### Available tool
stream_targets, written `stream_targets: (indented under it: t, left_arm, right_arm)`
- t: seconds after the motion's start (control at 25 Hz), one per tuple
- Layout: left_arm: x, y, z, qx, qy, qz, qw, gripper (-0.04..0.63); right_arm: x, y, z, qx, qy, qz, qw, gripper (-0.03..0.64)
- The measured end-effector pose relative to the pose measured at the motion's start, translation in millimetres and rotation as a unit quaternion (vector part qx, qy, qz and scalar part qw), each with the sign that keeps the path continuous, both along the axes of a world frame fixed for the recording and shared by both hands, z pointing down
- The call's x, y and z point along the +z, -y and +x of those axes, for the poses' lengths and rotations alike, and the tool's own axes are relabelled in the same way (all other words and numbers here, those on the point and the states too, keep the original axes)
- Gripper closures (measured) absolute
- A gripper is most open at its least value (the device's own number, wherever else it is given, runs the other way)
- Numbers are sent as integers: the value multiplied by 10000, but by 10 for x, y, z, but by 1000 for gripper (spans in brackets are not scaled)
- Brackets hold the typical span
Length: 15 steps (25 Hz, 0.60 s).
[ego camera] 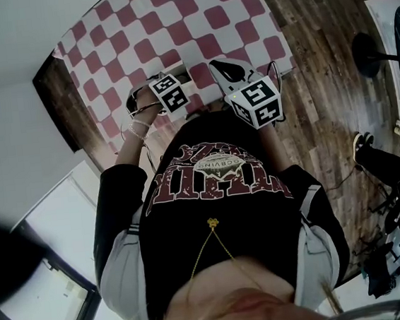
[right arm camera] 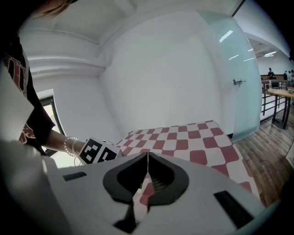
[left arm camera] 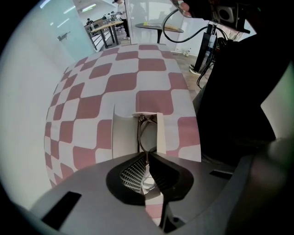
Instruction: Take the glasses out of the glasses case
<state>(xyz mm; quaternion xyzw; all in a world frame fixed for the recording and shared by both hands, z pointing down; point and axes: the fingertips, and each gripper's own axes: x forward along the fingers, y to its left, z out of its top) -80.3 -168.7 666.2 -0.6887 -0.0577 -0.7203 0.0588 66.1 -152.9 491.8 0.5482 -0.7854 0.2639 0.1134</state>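
Observation:
My left gripper [left arm camera: 147, 158] is shut on the thin metal-framed glasses [left arm camera: 139, 134]. The frame runs from between the jaws out over the open white glasses case [left arm camera: 125, 133], and one lens shows low in the gap. The case lies on the red-and-white checked cloth [left arm camera: 115, 82], with its narrow flap [left arm camera: 161, 133] standing at the right. My right gripper [right arm camera: 147, 156] is shut, held above the cloth [right arm camera: 183, 137] beside the left one; nothing I can make out sits between its tips. In the head view both grippers [ego camera: 177, 73] [ego camera: 215, 65] are at the near table edge, close together.
The cloth covers the table [ego camera: 171, 24] to its edges, with wooden floor [ego camera: 316, 51] to the right. A round stand base [ego camera: 370, 52] and a white table [ego camera: 395, 43] stand on that side. My body is close behind the grippers. A glass partition [right arm camera: 239, 73] rises beyond the table.

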Motion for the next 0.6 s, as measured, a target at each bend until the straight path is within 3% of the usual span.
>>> stream_targets:
  t: [0.6]
  left_arm:
    - [-43,65,-44,-28,12,134,9999,568]
  right_arm:
    - [6,-19,-26,-37,-15,-23,10000,597]
